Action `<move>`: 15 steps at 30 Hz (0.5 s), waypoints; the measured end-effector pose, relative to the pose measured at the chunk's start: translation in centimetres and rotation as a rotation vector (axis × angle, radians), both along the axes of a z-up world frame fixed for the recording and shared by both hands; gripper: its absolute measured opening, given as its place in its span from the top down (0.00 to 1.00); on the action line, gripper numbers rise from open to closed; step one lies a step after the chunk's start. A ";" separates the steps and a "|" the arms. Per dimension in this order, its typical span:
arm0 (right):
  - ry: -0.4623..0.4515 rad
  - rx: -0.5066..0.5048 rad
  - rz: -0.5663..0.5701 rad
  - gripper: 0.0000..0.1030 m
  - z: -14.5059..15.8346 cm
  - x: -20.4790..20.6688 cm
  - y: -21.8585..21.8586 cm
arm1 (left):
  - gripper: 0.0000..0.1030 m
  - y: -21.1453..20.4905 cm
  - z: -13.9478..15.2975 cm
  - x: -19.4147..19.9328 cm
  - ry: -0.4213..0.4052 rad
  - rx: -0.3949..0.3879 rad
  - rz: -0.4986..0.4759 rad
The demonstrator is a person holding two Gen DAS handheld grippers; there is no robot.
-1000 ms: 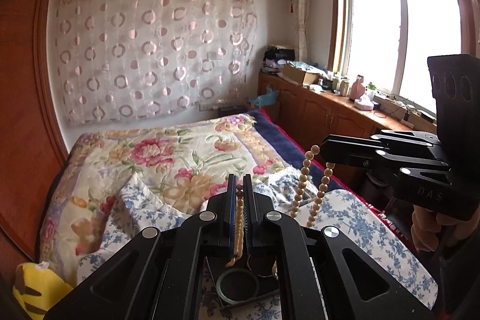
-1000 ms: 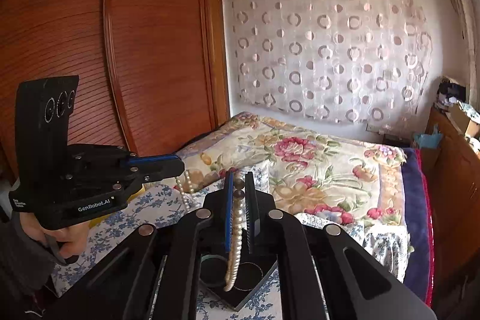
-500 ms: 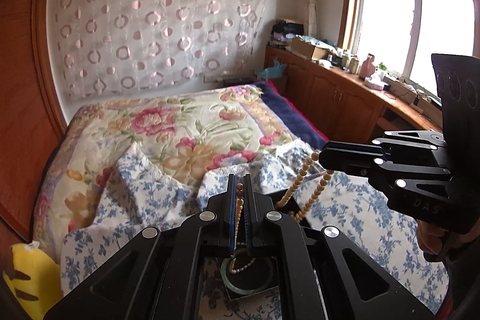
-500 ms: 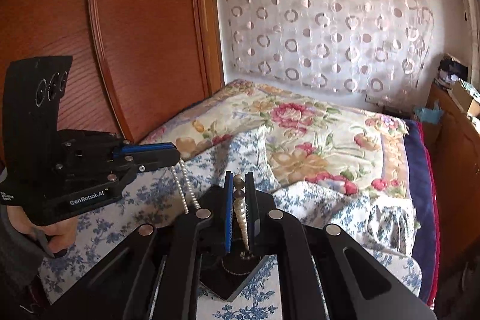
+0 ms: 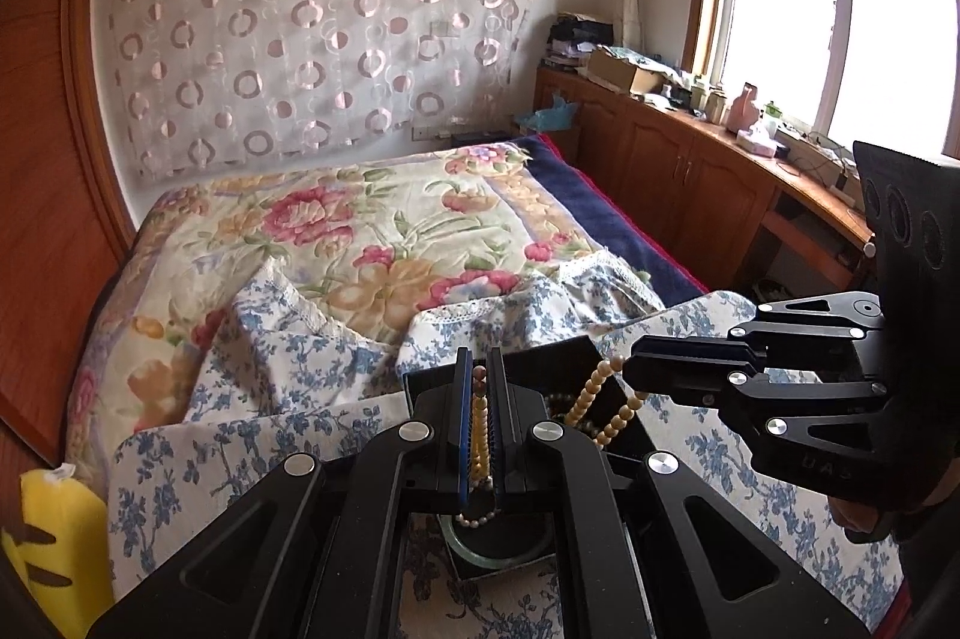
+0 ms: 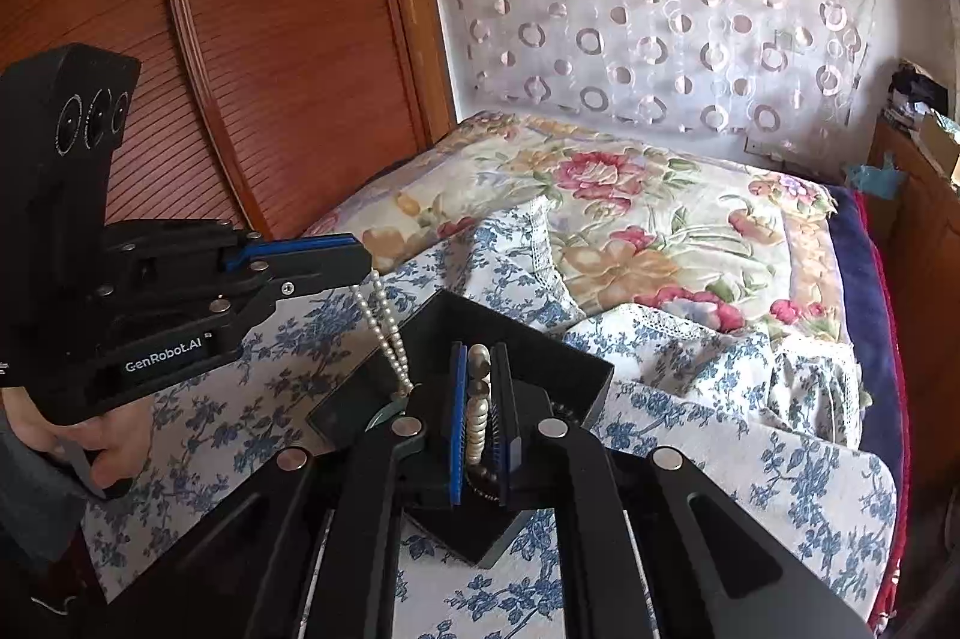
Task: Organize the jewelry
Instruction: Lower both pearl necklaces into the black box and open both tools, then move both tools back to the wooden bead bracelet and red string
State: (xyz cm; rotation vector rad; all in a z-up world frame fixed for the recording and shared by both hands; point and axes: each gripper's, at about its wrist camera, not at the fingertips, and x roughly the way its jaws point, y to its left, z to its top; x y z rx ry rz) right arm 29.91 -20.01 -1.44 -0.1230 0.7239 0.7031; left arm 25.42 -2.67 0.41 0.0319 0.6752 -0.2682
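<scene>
Blue-flowered cloth (image 6: pixel 690 447) spread over the bed. Nearest, black box (image 6: pixel 528 339) on it, green bangle (image 5: pixel 498 558) inside. Above the box, left gripper (image 5: pixel 478 381) clamped on a pearl strand (image 6: pixel 384 327); right gripper (image 6: pixel 478 369) clamped on a tan bead strand (image 5: pixel 600 399), both dangling into it. Beyond, floral quilt (image 5: pixel 384 225), circle-patterned curtain (image 5: pixel 312 39).

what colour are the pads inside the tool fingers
Blue pads, clearest in the right wrist view.
</scene>
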 end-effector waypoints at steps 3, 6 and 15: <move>-0.005 0.014 -0.002 0.90 0.2 -0.5 -0.4 | 0.96 0.0 0.0 -0.1 0.003 0.002 0.000; -0.008 0.009 -0.009 0.90 0.4 -1.1 -0.7 | 0.96 -0.1 0.0 -0.1 0.002 0.000 0.000; -0.013 -0.003 -0.039 0.83 -0.3 -4.2 -2.2 | 0.80 -0.1 0.3 -2.0 -0.013 -0.005 -0.015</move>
